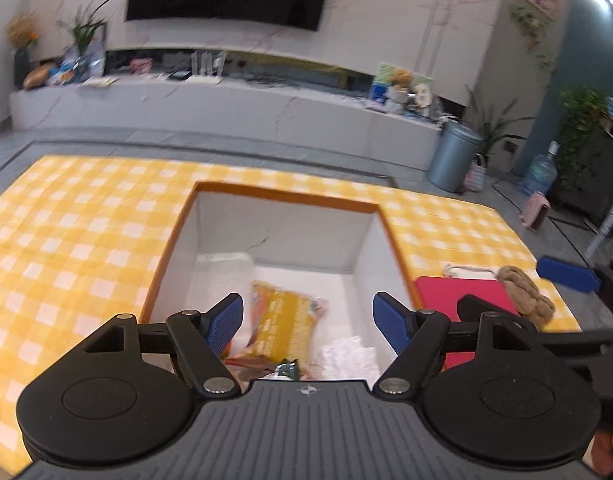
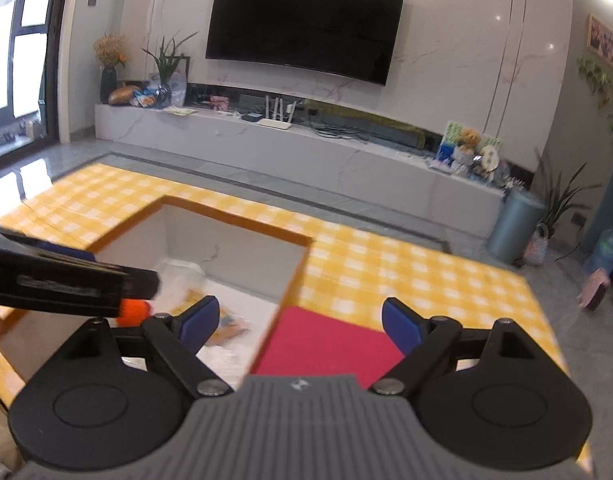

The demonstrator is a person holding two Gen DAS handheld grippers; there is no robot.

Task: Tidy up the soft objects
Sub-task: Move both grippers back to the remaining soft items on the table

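Note:
An orange-rimmed white box (image 1: 284,200) stands on a yellow checked tablecloth (image 1: 74,216). Inside it lie a yellow snack packet (image 1: 284,324), a white soft item (image 1: 222,268) and crumpled white material (image 1: 346,356). My left gripper (image 1: 308,320) is open and empty above the box. A red pad (image 1: 466,292) and a tan braided soft toy (image 1: 526,292) lie right of the box. My right gripper (image 2: 298,320) is open and empty over the red pad (image 2: 326,340) and the box edge (image 2: 242,220). An orange object (image 2: 132,312) shows in the box under the left gripper's arm (image 2: 66,284).
A white cord item (image 1: 466,270) lies behind the red pad. A blue object (image 1: 566,274) sits at the table's right edge. Beyond the table are a TV bench (image 2: 266,140), a grey bin (image 2: 514,224) and a water bottle (image 1: 540,174).

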